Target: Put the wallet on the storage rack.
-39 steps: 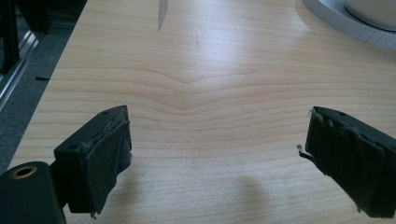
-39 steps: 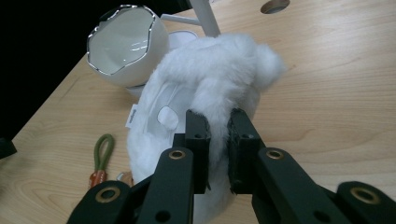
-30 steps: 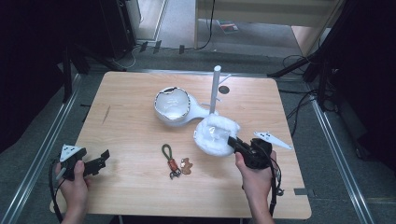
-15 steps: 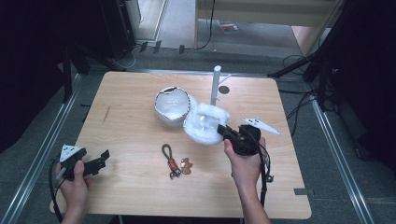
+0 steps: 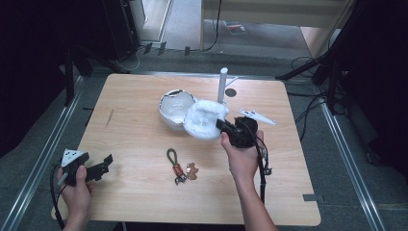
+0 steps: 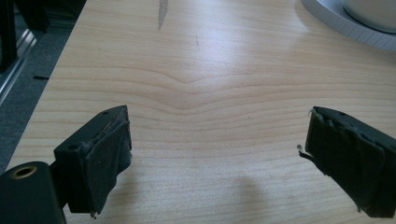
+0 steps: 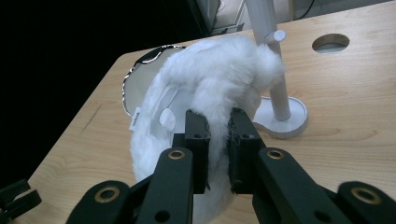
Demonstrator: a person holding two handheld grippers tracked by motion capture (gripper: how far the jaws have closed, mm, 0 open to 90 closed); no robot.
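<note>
Since a second ago our right gripper (image 5: pixel 222 126), pinching the fluffy earmuffs (image 5: pixel 204 118), has carried them toward the bowl (image 5: pixel 172 107); placing remains. Our left gripper (image 5: pixel 102 163) waits spread.

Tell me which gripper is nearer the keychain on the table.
Right. The right gripper, shut on the white fluffy item, is just beyond and right of the keychain. The left gripper, open, sits farther off near the table's left front corner.
</note>
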